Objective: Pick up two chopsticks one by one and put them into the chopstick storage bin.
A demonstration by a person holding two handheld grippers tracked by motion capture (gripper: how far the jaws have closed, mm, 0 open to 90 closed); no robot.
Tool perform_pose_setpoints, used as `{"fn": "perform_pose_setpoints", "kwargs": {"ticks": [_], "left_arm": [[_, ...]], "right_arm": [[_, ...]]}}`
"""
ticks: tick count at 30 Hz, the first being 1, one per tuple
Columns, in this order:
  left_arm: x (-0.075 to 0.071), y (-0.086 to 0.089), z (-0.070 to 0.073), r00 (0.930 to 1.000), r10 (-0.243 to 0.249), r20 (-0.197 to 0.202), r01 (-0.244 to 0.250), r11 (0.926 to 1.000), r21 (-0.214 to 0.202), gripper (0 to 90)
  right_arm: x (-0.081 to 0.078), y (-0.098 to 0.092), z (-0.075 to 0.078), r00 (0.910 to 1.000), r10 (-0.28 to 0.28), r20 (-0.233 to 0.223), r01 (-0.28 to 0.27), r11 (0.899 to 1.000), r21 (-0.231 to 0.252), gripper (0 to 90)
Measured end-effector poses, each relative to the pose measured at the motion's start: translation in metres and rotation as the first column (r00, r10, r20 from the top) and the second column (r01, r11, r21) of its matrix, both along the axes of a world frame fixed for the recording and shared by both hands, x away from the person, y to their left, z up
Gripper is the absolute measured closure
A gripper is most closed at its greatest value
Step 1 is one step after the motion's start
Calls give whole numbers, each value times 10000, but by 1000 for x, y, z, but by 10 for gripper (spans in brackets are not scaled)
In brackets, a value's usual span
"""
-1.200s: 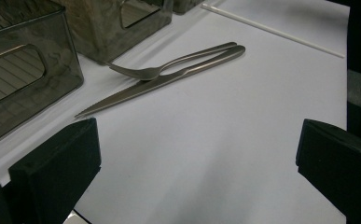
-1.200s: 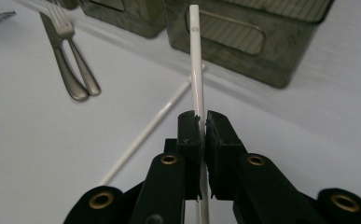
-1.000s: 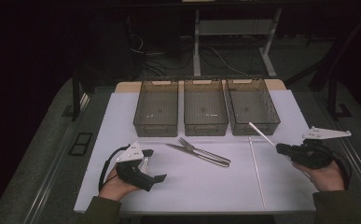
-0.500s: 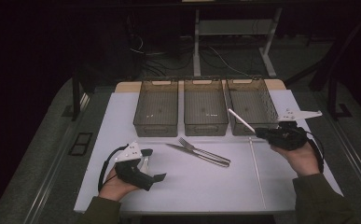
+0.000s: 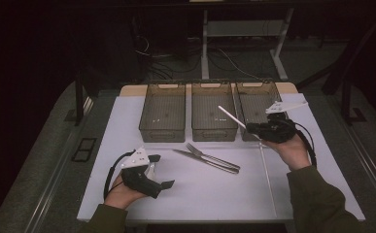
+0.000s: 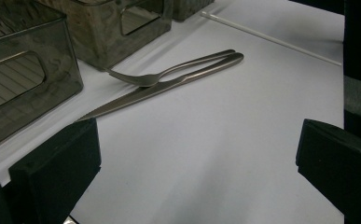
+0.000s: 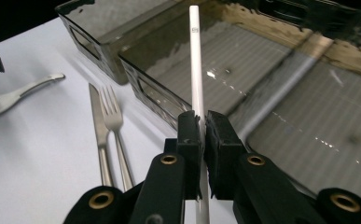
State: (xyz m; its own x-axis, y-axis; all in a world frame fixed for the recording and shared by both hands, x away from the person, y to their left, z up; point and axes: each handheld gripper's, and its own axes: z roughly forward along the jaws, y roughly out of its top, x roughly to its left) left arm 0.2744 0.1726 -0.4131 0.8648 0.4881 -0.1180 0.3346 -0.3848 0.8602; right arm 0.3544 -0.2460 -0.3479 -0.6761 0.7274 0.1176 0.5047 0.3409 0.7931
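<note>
The right gripper (image 7: 200,122) has its black jaws closed on a thin white plastic stick (image 7: 196,60), pinched near the lower end so that most of its length juts out ahead, unsupported. In the high view the stick (image 5: 231,117) hangs in the air, slanted over the near wall of the middle (image 5: 213,110) and right (image 5: 256,99) of three smoky translucent plastic bins. The left gripper (image 5: 157,171) rests low on the white table (image 5: 127,121) with its jaws wide apart and nothing between them.

The grip is the weak point: a smooth, narrow rod held by so short a stretch could pivot or slide between the pads if its far tip knocks a bin rim. The tip sits close to the shared edge of two bins, so a careless lowering could catch the wall, or drop the stick into the wrong compartment. Let go while angled, it may bridge the rim instead of lying flat inside.

A steel fork (image 5: 211,154) and steel knife (image 5: 200,159) lie crossed just in front of the bins, and a second thin white stick (image 5: 268,179) lies on the table below the right hand; a low return sweep could scatter them.
</note>
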Motion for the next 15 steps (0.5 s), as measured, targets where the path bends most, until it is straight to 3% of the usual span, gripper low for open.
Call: {"fn": "perform_pose_setpoints", "kwargs": {"ticks": [15], "left_arm": [[0, -3, 0, 10000, -63, 51, 63, 10000, 46, 0]], "right_arm": [[37, 76, 13, 9985, 549, -13, -549, 9979, -350, 846]]}}
